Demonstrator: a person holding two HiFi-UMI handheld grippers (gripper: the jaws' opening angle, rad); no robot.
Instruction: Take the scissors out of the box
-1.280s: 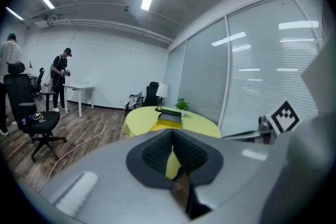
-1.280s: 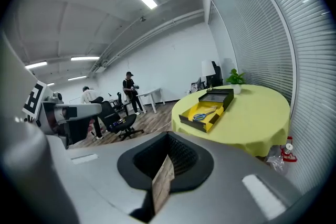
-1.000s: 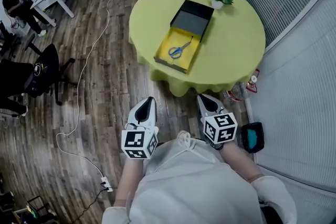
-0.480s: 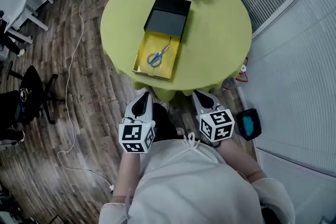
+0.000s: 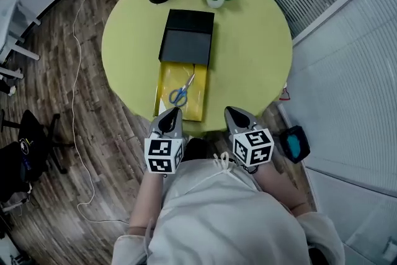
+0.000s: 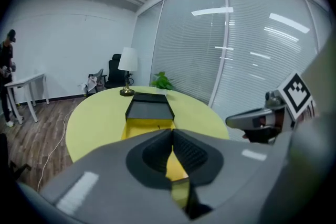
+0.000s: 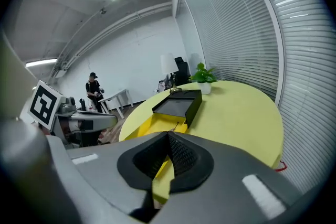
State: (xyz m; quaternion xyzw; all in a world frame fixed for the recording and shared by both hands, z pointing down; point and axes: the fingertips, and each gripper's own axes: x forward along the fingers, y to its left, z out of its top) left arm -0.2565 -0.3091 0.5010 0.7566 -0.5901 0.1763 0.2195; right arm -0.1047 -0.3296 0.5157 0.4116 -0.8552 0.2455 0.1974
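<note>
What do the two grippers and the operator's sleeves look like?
Left gripper and right gripper match: grey tapered shells, black ribbed pads, each carrying a white cube with black square markers. No cables show. Pale top, sleeves short of the forearms.

The bench sits nearer, lower in the frame than before; the left tongs and right tongs now overlap its near edge below the box.

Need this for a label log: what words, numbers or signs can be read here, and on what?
No readable words or numbers in any view.
Marker cubes: black-and-white square patterns only, no text.
Box, scissors: no print.
Office chair: small pale mark, too small to read.
</note>
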